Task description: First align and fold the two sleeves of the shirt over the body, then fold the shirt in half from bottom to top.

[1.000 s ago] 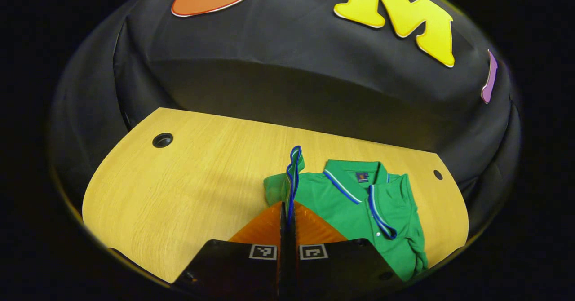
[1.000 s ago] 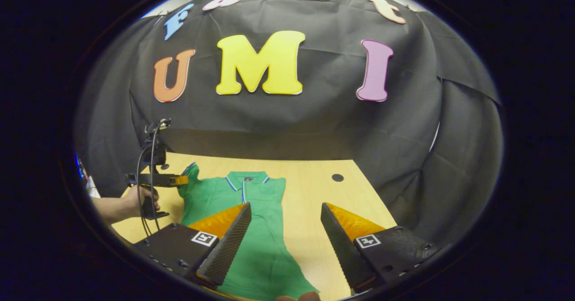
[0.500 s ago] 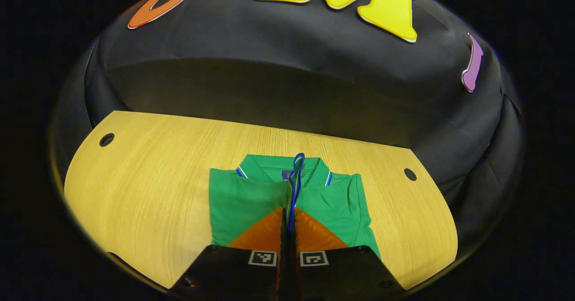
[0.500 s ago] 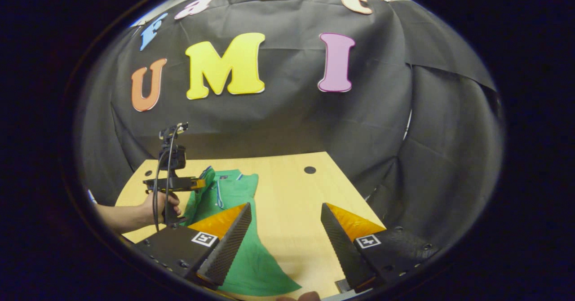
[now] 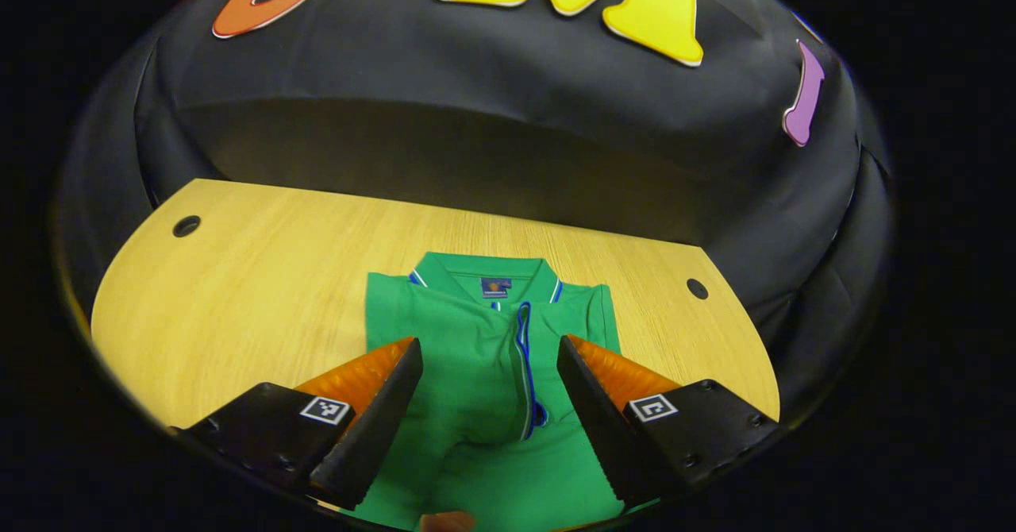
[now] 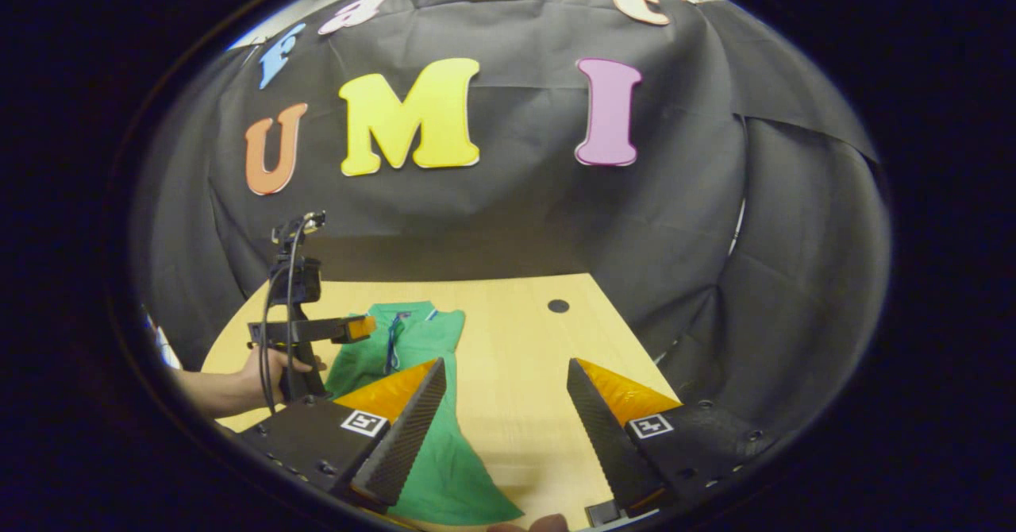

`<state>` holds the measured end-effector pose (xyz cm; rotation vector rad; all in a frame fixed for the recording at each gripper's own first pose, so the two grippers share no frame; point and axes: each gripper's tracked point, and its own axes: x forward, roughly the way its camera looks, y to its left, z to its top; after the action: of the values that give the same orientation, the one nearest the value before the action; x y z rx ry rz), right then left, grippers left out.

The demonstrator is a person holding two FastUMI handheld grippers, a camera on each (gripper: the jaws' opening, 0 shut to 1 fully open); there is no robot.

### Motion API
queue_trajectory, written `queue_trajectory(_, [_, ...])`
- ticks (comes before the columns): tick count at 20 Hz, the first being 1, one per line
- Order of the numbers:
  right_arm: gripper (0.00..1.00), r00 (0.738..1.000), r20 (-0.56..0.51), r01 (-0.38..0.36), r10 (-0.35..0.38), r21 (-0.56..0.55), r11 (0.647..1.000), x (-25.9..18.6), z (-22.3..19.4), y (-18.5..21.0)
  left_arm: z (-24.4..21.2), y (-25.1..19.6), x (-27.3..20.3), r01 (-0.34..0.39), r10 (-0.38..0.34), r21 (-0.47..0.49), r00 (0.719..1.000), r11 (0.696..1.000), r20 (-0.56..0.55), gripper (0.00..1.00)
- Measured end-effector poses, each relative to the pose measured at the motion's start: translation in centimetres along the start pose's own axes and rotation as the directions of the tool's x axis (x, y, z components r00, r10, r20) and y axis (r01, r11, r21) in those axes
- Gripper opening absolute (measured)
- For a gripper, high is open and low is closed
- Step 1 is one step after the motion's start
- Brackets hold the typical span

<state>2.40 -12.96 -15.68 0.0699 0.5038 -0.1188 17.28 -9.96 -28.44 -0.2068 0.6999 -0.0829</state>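
1. While your left gripper hangs at the bottom of the left gripper view, its fingers stand wide apart, holding nothing, over the shirt.
2. Judged from the folded look, both sleeves seem laid over the body, so next reach for the hem at the frame's lower edge and keep both corners level.
3. Your right gripper, also spread and empty, hovers over the table.
4. Count: one shirt, two grippers, one table, one hand at the right gripper view's lower left.
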Motion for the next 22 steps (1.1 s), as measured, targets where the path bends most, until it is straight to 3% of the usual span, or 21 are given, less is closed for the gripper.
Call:
queue_trajectory(4, [0.96,0.996,0.005,-0.083,0.084,-0.075,0.994,0.7,-0.2,2.1,2.2,1.9,-6.5,-0.006,0.003,0.036,0.996,0.999,0.088,1.00])
queue_trajectory(7, [0.95,0.992,-0.010,-0.128,0.128,-0.132,0.983,0.6,-1.2,2.7,2.2,4.1,-11.5,0.001,-0.020,0.137,0.990,0.991,0.140,1.00])
queue_trajectory(12, [0.95,0.988,-0.084,-0.144,0.131,-0.185,0.972,0.1,-4.7,1.4,-0.6,7.4,-18.7,-0.030,0.011,0.154,0.992,0.988,0.124,1.00])
queue_trajectory(17, [0.95,0.963,-0.242,-0.176,0.119,-0.226,0.958,-1.1,-11.3,-0.3,-8.7,8.2,-22.1,0.055,-0.039,0.183,0.995,0.982,-0.090,1.00])
queue_trajectory(22, [0.96,0.906,-0.407,-0.220,0.113,-0.226,0.949,-1.7,-18.4,-1.5,-17.7,10.5,-24.5,0.128,-0.051,0.206,0.939,0.970,-0.340,1.00])
